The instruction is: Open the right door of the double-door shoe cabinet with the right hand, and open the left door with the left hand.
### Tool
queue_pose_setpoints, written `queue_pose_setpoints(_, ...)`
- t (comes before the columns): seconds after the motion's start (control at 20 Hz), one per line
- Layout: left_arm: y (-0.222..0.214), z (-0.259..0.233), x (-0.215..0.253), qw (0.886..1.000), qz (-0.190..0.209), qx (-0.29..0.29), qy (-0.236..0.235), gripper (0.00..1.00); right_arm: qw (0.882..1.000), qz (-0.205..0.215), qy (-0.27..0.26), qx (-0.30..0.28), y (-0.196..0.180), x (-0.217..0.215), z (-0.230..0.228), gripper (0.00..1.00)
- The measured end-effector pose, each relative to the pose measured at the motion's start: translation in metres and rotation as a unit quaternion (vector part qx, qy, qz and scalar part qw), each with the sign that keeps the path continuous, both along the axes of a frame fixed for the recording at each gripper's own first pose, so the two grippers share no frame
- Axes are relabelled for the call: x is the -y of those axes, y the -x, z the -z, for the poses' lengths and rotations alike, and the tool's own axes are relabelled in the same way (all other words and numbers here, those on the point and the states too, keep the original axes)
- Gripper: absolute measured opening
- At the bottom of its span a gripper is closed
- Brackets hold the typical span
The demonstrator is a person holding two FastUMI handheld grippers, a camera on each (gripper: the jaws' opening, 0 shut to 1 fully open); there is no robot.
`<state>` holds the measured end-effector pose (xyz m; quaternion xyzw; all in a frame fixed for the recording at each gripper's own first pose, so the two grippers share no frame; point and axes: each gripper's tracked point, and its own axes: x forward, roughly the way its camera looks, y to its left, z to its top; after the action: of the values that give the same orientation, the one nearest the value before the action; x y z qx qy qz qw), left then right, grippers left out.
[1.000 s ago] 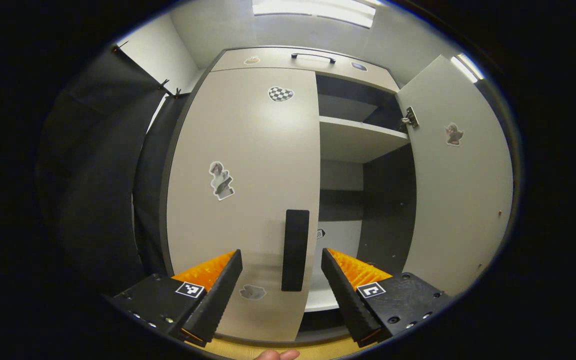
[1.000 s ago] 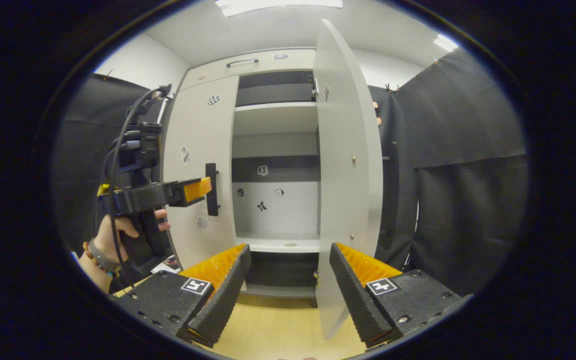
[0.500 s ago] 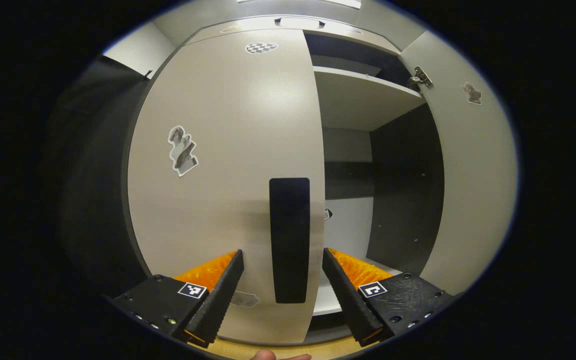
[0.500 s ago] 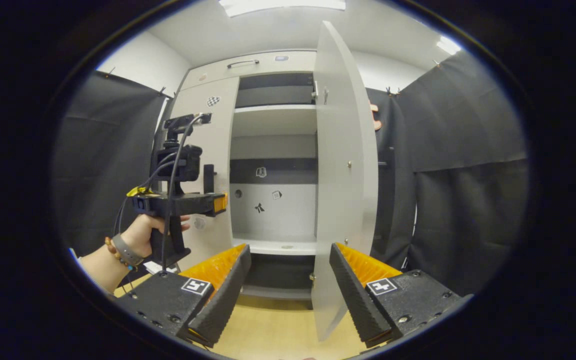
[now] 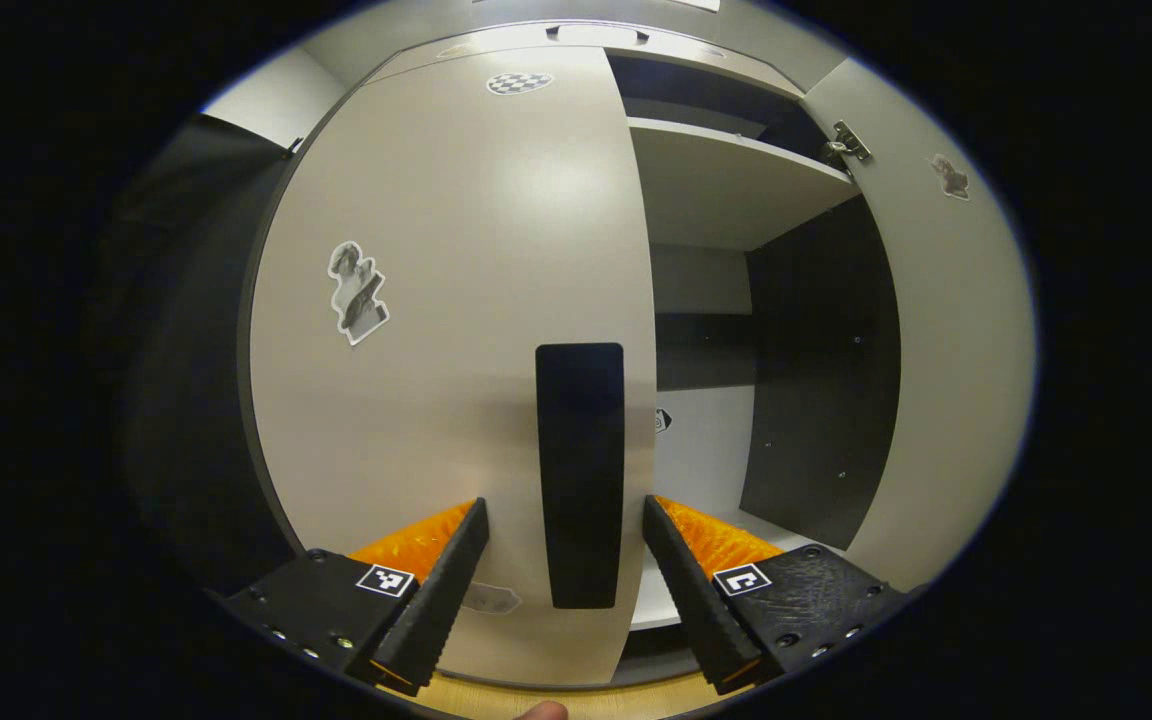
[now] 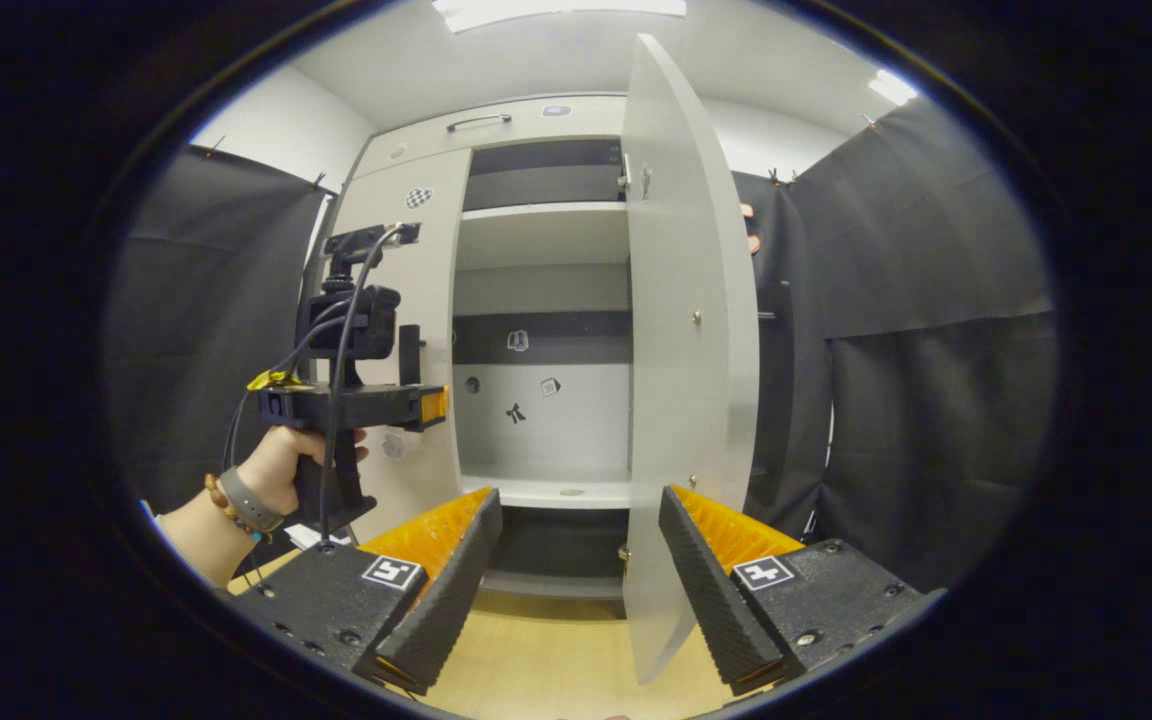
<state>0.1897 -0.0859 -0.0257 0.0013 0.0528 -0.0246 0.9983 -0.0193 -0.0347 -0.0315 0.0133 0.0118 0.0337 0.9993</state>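
The pale shoe cabinet's left door is closed, and its black vertical handle stands close in front of me. My left gripper is open, one finger on each side of the handle's lower part, not pressing on it. The right door stands swung open. In the right gripper view the right door is seen almost edge-on, and my right gripper is open and empty just left of its lower edge. The left gripper reaches the left door at its handle.
Inside the cabinet are an upper shelf and a lower shelf, with small stickers on the back panel. A drawer with a bar handle tops the cabinet. Black cloth hangs on both sides. The floor is light wood. A hand holds the left gripper.
The left gripper has moved in toward the left door, so the handle looms larger and sits between its fingers. The right gripper and the open right door have hardly moved.
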Motion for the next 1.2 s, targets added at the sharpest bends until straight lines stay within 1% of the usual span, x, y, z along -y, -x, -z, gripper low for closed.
queue_pose_setpoints(0.1,0.0,0.003,-0.001,1.0,0.001,-0.003,0.014,0.74,1.0,0.0,0.0,-0.001,0.001,0.001,0.002,0.98)
queue_pose_setpoints(0.15,0.0,0.002,0.001,1.0,0.005,-0.004,0.019,0.53,1.0,0.0,0.001,-0.003,0.0,0.001,0.003,0.98)
queue_pose_setpoints(0.2,0.0,0.004,0.007,0.999,0.016,-0.008,0.027,0.52,1.0,-0.001,0.001,-0.004,-0.001,0.001,0.004,0.98)
queue_pose_setpoints(0.3,0.002,0.004,0.007,1.0,0.019,-0.008,0.02,0.28,1.0,-0.001,0.001,-0.006,-0.001,0.001,0.005,0.98)
queue_pose_setpoints(0.35,0.002,0.002,0.007,1.0,0.021,-0.002,0.021,0.19,1.0,0.0,0.0,-0.004,0.0,0.001,0.005,0.98)
queue_pose_setpoints(0.45,0.003,0.002,0.007,0.999,0.025,-0.001,0.025,0.06,1.0,0.003,0.001,-0.004,-0.001,0.003,0.005,0.98)
queue_pose_setpoints(0.55,0.003,0.003,0.007,1.0,0.028,-0.001,0.014,0.01,1.0,0.003,-0.001,-0.004,0.0,0.003,0.005,0.98)
queue_pose_setpoints(0.85,0.018,0.001,0.007,0.999,0.03,-0.007,0.01,0.01,1.0,0.006,0.007,-0.006,0.004,0.001,0.009,0.98)
queue_pose_setpoints(1.0,0.043,-0.007,0.002,0.999,0.037,0.002,0.008,0.01,1.0,0.008,0.009,-0.009,0.013,0.0,0.015,0.98)
queue_pose_setpoints(1.2,0.084,-0.011,-0.019,0.999,0.041,0.002,0.006,0.01,1.0,0.013,0.006,-0.012,0.017,-0.001,0.017,0.98)
